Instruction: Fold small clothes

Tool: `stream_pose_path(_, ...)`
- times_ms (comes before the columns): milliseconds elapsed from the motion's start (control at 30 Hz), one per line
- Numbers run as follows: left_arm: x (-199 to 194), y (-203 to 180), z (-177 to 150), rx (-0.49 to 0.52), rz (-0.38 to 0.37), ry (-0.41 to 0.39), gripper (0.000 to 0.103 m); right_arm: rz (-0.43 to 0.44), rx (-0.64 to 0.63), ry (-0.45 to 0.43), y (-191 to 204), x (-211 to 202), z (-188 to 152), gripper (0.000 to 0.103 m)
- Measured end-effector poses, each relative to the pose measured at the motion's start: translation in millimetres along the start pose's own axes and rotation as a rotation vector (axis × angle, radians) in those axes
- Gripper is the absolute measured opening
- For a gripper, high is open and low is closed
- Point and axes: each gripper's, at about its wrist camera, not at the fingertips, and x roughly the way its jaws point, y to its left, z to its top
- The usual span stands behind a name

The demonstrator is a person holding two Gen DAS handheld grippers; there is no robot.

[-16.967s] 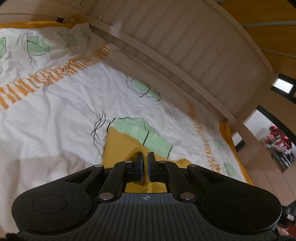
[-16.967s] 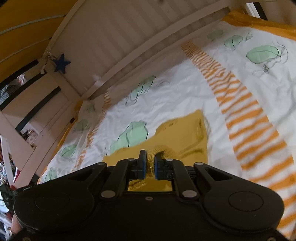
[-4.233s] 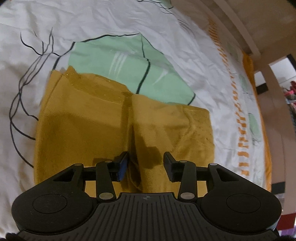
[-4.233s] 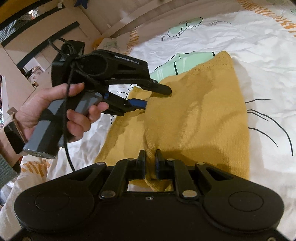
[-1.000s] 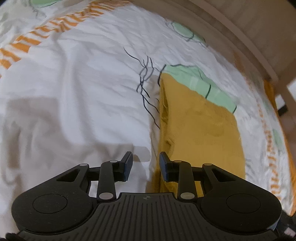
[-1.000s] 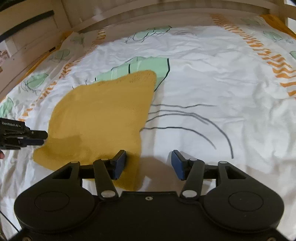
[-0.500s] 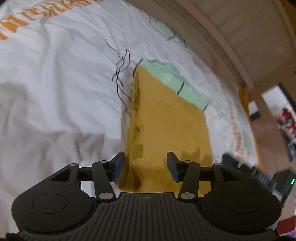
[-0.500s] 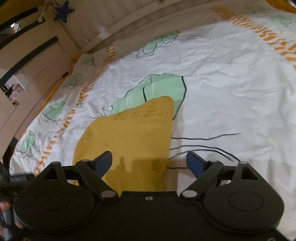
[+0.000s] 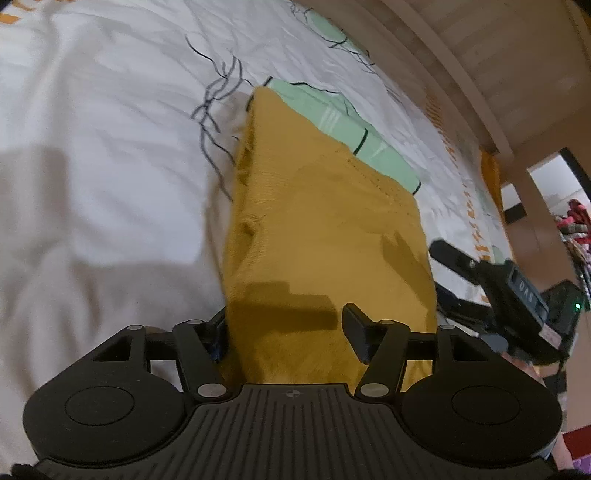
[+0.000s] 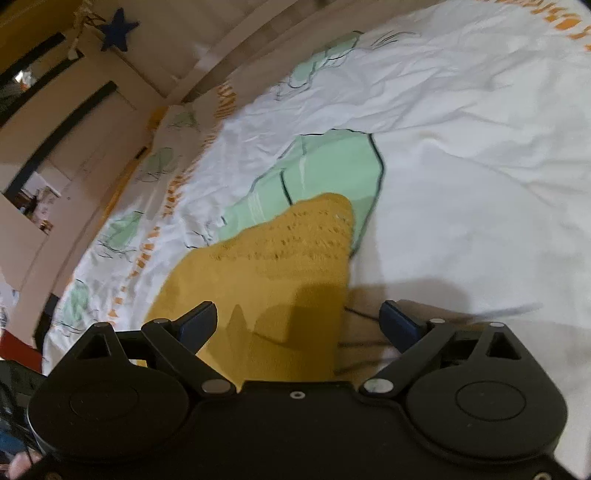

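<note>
A mustard-yellow knitted garment (image 9: 325, 229) lies folded flat on the white bedsheet (image 9: 92, 155). My left gripper (image 9: 284, 332) is open, its jaws straddling the garment's near left corner. The right gripper's body (image 9: 517, 291) shows at the garment's right side in the left wrist view. In the right wrist view the garment (image 10: 273, 273) lies ahead, and my right gripper (image 10: 299, 325) is open wide over its near right edge, holding nothing.
The sheet has green leaf prints (image 10: 325, 166) and orange striped bands (image 9: 432, 107). A wooden slatted bed frame (image 9: 461, 55) runs along the far side. A doorway and room clutter (image 9: 569, 221) lie to the right. A blue star (image 10: 118, 33) hangs on the wall.
Both grippers have moved in over the garment's near end and opened wider. The right gripper's body has come further into the left wrist view.
</note>
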Motion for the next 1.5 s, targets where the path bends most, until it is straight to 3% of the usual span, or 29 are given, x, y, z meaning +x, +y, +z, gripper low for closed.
stream_pose_path(167, 12, -3, 7, -0.021, -0.050, 0.000, 0.062, 0.108, 0.017, 0.032, -2, 21, 13, 0.097)
stream_pose_path(367, 18, -7, 6, -0.004, -0.126, 0.003, 0.060, 0.158, -0.011, 0.048, 0, 36, 18, 0.096)
stream_pose_path(467, 17, -8, 3, -0.012, -0.113, 0.022, 0.031, 0.137, -0.020, 0.071, -3, 32, 20, 0.070)
stream_pose_path(500, 17, -5, 2, -0.028, -0.116, 0.031, 0.018, 0.105, -0.031, 0.081, -4, 30, 21, 0.051)
stream_pose_path(533, 18, -1, 0, -0.062, -0.141, 0.041, 0.017, 0.080, -0.043, 0.088, -5, 28, 20, 0.044)
stream_pose_path(600, 17, 0, -1, -0.095, -0.173, 0.044, 0.016, 0.073, -0.037, 0.090, -5, 22, 20, 0.040)
stream_pose_path(700, 8, -9, -3, -0.067, -0.187, 0.031, 0.015, 0.050, -0.042, 0.079, 7, 9, 19, 0.039)
stream_pose_path(833, -6, -20, -17, -0.075, -0.269, 0.047, 0.015, 0.048, -0.030, 0.076, 21, -18, 16, 0.038)
stream_pose_path(1167, -54, -58, -106, -0.009, -0.359, 0.106, 0.015, 0.038, -0.014, 0.103, 40, -126, -43, 0.038)
stream_pose_path(1333, -64, -70, -157, 0.061, -0.333, 0.115, 0.016, 0.042, 0.004, 0.111, 31, -166, -81, 0.038)
stream_pose_path(1400, -59, -69, -168, 0.084, -0.285, 0.111, 0.017, -0.031, -0.039, 0.096, 23, -172, -88, 0.038)
stream_pose_path(1500, -43, -63, -180, 0.110, -0.128, 0.103, 0.022, -0.192, -0.046, 0.058, -4, -167, -93, 0.038)
